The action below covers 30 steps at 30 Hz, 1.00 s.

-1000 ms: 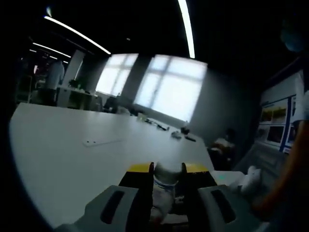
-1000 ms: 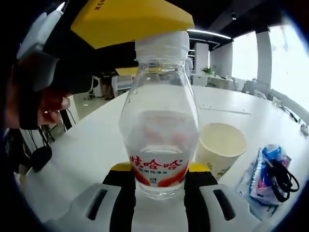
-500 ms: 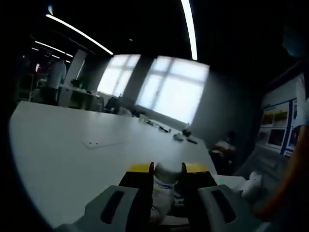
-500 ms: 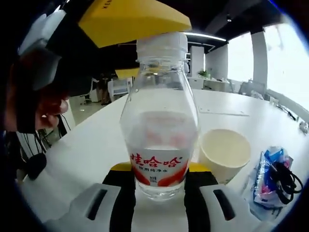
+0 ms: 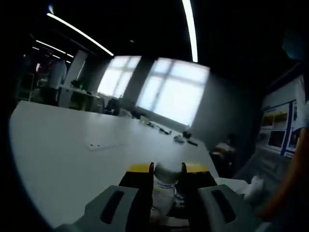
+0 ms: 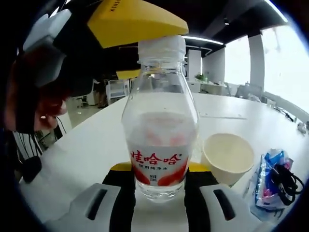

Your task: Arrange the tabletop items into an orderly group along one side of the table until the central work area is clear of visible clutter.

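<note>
Between both grippers: bottle, upright.

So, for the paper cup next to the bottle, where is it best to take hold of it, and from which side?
Probably across the upper wall of the paper cup, coming from its right, open side. It stands upright and empty, with the water bottle close on its left and a packet with a black cable further right, so approach level and squeeze lightly.
</note>
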Each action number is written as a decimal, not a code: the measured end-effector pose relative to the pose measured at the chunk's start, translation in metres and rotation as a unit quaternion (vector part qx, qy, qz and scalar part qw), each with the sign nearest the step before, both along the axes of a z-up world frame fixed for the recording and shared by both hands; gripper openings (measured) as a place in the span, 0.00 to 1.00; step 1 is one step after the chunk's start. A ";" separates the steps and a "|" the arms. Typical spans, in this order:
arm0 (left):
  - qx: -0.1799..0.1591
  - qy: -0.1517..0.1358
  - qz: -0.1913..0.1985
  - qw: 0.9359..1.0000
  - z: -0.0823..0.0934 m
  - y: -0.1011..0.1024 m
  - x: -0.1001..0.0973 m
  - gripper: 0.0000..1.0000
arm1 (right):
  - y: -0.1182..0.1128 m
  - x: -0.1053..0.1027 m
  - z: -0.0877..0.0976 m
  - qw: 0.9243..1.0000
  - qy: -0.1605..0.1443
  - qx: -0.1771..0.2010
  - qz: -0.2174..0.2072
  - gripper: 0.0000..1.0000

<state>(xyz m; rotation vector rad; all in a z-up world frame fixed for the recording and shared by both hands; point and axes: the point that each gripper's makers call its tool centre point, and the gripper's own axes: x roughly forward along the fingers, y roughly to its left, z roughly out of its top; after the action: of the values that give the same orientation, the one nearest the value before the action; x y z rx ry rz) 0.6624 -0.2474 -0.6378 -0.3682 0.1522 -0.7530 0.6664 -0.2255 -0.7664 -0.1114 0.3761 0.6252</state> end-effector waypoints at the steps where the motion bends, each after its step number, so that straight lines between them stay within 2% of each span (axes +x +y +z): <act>1: 0.000 0.000 0.000 1.000 0.000 0.000 0.000 0.19 | 0.000 0.000 0.000 1.000 0.001 0.002 -0.002 0.35; 10: 0.007 -0.008 0.003 1.000 0.001 0.000 0.002 0.19 | 0.000 0.003 0.001 1.000 0.000 0.007 -0.012 0.36; 11: 0.011 -0.017 0.005 1.000 0.003 0.001 0.002 0.18 | 0.000 0.003 0.001 1.000 -0.002 0.008 -0.013 0.36; 30: 0.008 -0.012 0.009 1.000 0.003 0.000 0.001 0.18 | 0.000 0.005 0.000 1.000 -0.009 0.000 -0.004 0.37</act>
<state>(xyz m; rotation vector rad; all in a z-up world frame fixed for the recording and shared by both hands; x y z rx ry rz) 0.6631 -0.2478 -0.6346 -0.3457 0.1326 -0.7372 0.6712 -0.2253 -0.7663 -0.1157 0.3582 0.6152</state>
